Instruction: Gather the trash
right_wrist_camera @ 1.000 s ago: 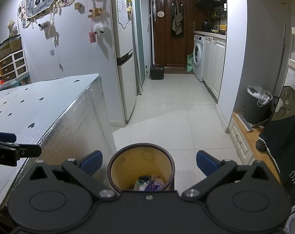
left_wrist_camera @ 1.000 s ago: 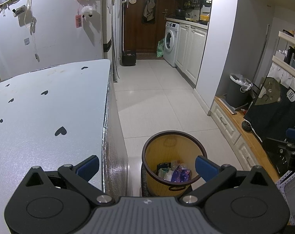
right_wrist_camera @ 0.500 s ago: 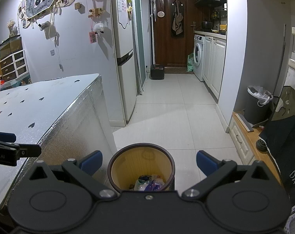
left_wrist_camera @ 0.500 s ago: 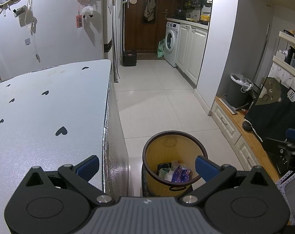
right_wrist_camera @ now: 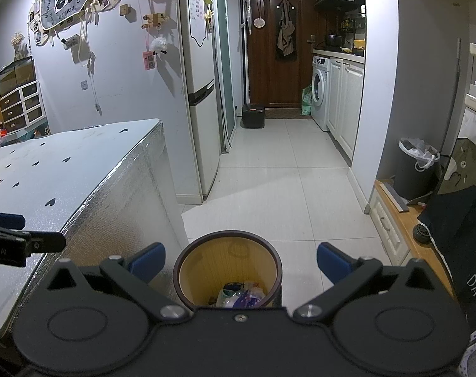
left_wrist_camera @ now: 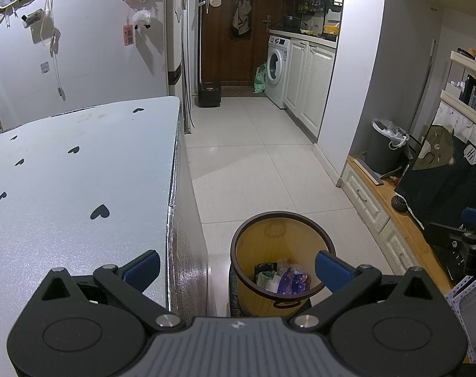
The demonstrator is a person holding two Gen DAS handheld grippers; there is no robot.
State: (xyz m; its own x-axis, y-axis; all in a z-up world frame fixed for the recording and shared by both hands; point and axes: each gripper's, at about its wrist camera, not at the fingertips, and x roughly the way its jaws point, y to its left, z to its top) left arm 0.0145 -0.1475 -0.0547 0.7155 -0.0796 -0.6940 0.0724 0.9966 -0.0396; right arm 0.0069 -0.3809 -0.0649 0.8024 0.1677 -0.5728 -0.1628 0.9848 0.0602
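Observation:
A yellow waste bin with a dark rim (left_wrist_camera: 280,245) stands on the floor beside the table; it also shows in the right wrist view (right_wrist_camera: 227,259). Crumpled trash (left_wrist_camera: 282,278) lies at its bottom, also seen in the right wrist view (right_wrist_camera: 241,297). My left gripper (left_wrist_camera: 236,265) is open and empty, held above the table's edge and the bin. My right gripper (right_wrist_camera: 241,260) is open and empty, right above the bin. Each gripper shows at the edge of the other's view: the right one (left_wrist_camera: 458,238), the left one (right_wrist_camera: 14,238).
A silver table with black hearts (left_wrist_camera: 65,188) fills the left. White tiled floor (left_wrist_camera: 257,157) runs to a dark door. A fridge (right_wrist_camera: 200,94) stands past the table. A low wooden cabinet (left_wrist_camera: 382,210), a grey bin with a bag (left_wrist_camera: 385,147) and a black bear cloth (left_wrist_camera: 442,169) are right.

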